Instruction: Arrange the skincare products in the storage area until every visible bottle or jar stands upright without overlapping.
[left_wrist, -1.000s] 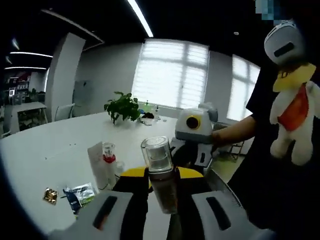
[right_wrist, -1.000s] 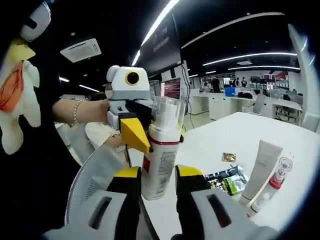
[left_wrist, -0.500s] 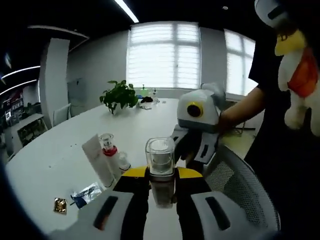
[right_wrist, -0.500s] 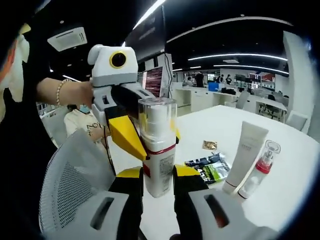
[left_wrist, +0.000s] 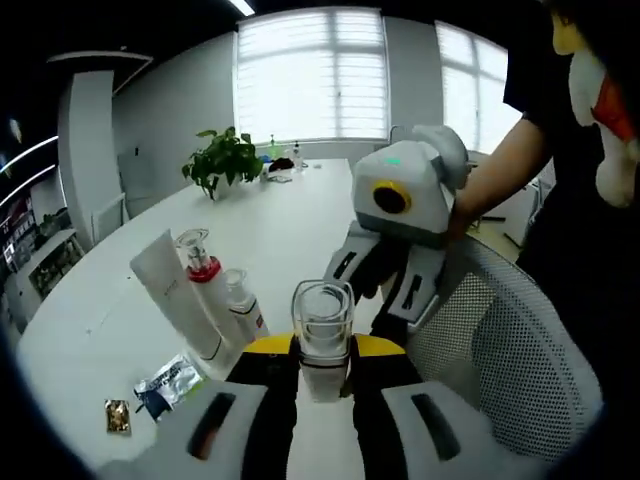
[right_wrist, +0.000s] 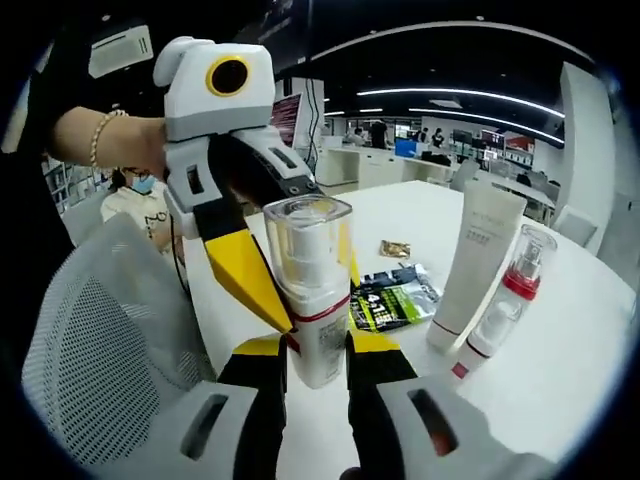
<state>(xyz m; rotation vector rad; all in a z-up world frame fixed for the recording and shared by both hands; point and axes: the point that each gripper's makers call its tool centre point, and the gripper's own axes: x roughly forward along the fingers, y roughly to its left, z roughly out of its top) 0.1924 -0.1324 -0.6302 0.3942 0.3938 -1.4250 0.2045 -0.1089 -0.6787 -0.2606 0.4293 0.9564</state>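
I am holding one white pump bottle with a clear cap and a red band (right_wrist: 312, 300) upright above the white worktop (right_wrist: 560, 380), both sets of fingers closing on it: my right gripper (right_wrist: 313, 368) pinching its lower body, my left gripper (left_wrist: 322, 370) gripping it too. A white tube (right_wrist: 476, 262), a red-collared clear-capped bottle (right_wrist: 516, 278) and a small white bottle (left_wrist: 241, 304) are standing near, beside flat sachets (right_wrist: 390, 300)

The left gripper view looks close along its jaws toward the windows, white desk (left_wrist: 290, 215) at left; the right gripper view faces the office interior, desk (right_wrist: 560, 350) at right; both share the clear-capped bottle (left_wrist: 322, 335) (right_wrist: 310, 285) at centre.
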